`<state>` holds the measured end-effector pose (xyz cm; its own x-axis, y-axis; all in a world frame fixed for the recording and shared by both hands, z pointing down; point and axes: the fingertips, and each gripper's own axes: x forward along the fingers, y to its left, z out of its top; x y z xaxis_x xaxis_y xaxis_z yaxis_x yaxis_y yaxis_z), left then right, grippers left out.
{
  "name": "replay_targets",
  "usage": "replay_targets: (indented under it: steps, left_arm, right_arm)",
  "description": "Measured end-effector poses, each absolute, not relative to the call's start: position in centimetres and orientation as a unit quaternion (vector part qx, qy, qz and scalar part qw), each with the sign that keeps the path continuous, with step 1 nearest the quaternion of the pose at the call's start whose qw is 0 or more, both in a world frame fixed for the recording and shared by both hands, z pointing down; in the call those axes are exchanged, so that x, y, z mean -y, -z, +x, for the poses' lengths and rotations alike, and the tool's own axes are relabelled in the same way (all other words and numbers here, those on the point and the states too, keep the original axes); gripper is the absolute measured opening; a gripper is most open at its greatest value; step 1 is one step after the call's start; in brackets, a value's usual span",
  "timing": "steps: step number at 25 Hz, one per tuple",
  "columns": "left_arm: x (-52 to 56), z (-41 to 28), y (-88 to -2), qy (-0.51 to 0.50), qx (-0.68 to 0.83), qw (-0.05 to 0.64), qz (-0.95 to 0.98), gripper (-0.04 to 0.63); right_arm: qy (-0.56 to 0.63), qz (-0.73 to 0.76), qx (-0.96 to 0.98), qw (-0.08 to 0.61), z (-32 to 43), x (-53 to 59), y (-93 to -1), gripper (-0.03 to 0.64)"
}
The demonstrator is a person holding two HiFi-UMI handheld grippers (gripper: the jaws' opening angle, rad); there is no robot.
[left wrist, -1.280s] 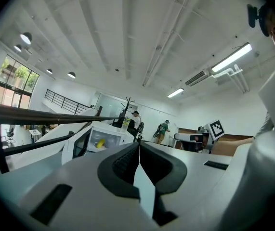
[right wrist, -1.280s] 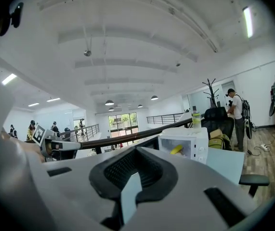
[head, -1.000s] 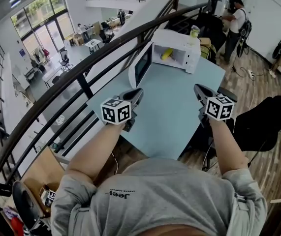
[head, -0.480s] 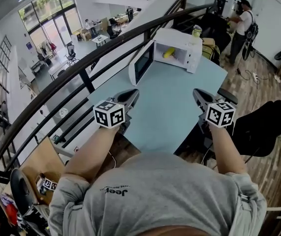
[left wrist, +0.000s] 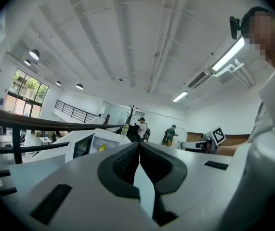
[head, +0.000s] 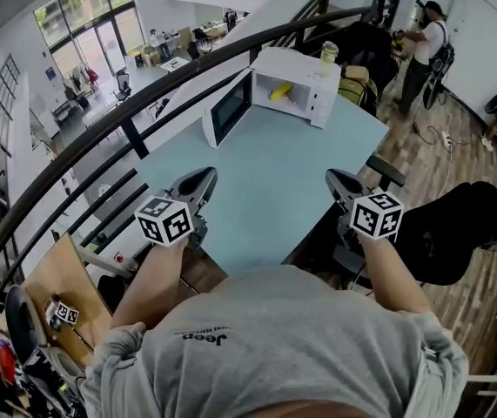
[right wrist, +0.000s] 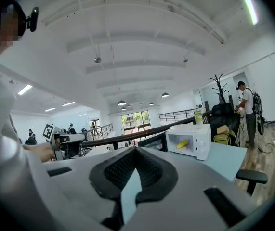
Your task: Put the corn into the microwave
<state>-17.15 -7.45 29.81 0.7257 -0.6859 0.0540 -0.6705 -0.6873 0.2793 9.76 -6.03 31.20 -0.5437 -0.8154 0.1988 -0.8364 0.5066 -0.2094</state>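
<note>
- I am looking over the table [head: 274,168], which is stretching away from me toward 12 o'clock.
- The microwave [head: 300,62] is sitting at the table's 12 o'clock end, with its door [head: 226,107] hanging open toward 9 o'clock.
- I am holding the left gripper [head: 203,177] over the table's 7 o'clock edge. Its jaws are pressing together and gripping nothing.
- I am holding the right gripper [head: 335,181] over the 5 o'clock edge. Its jaws are likewise meeting at the tips, with nothing between them.
- The corn [head: 278,90] is lying inside the microwave, well apart from both grippers.
</note>
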Motion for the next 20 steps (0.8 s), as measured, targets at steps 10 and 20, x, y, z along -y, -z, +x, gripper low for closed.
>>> replay_targets:
  steps: [10, 20]
  left_arm:
    - [5.7, -15.4, -30.3, 0.002, 0.354, 0.132, 0.926, 0.021]
    - [5.5, -15.3, -30.4, 0.000, 0.345, 0.131, 0.929, 0.021]
  right_arm:
    - [-0.139, 0.474, 0.869, 0.032, 9.9, 5.5, -31.4, 0.009]
    - [-0.143, 0.475, 0.868, 0.024, 9.6, 4.8, -31.8, 0.009]
